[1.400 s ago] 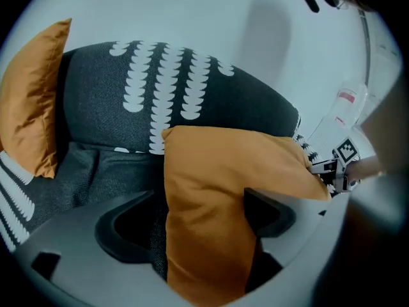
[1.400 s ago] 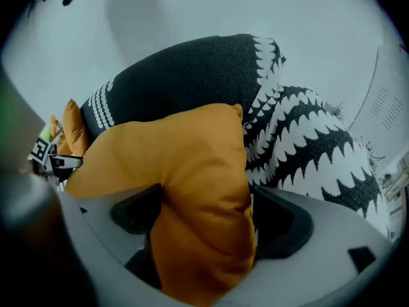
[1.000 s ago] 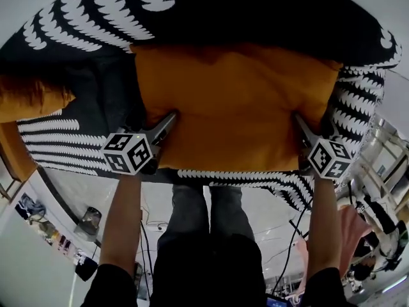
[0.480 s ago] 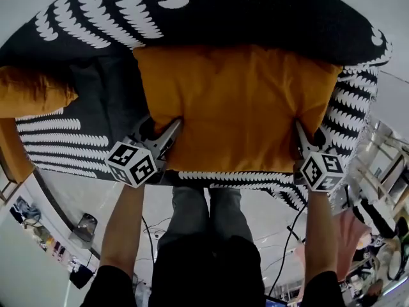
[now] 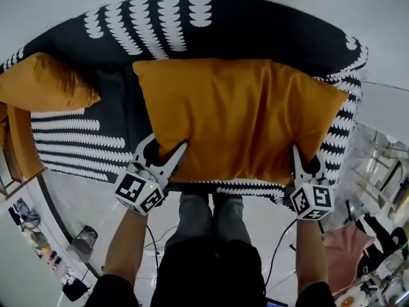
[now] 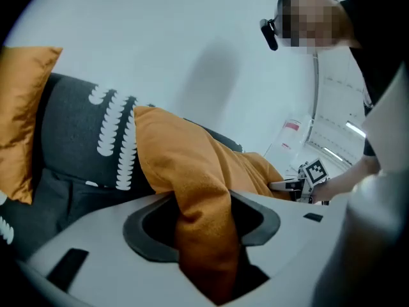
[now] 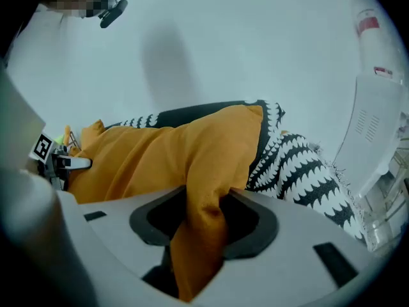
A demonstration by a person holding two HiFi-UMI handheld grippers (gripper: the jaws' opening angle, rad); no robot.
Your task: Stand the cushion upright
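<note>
While each gripper holds only a fold of cover fabric, slippage is the main hazard. Taken from left to right:

- Spare cushion (image 5: 45,82): it lies at the far left of the sofa (image 5: 153,24), apart from the work. It is unlikely to interfere unless the load swings left.
- Left gripper (image 5: 165,151): its jaws are closing on the near left corner of the cushion (image 5: 243,117), with orange fabric bunched between the pads. The filling appears to sit outside the grip, so the cover may pull free as the weight comes on.
- Cushion: it lies across the sofa seat, with its near edge raised by both grippers and its far edge against the backrest. If one side rises faster, it may twist. If the far edge skids on the seat, it may fold or slide instead of pivoting upright.
- Right gripper (image 5: 307,162): its jaws are also closing on a pinch of fabric, at the near right corner. The same slip risk applies. A loss of hold on either side would probably drop the cushion flat again.

Compared with one second ago:

- Both grippers have risen and their jaws have narrowed from a wide spread onto the fabric.
- The near edge of the cushion has come up.
- Both far corners are now clear of the backrest, and the spare cushion is more fully in view.
</note>
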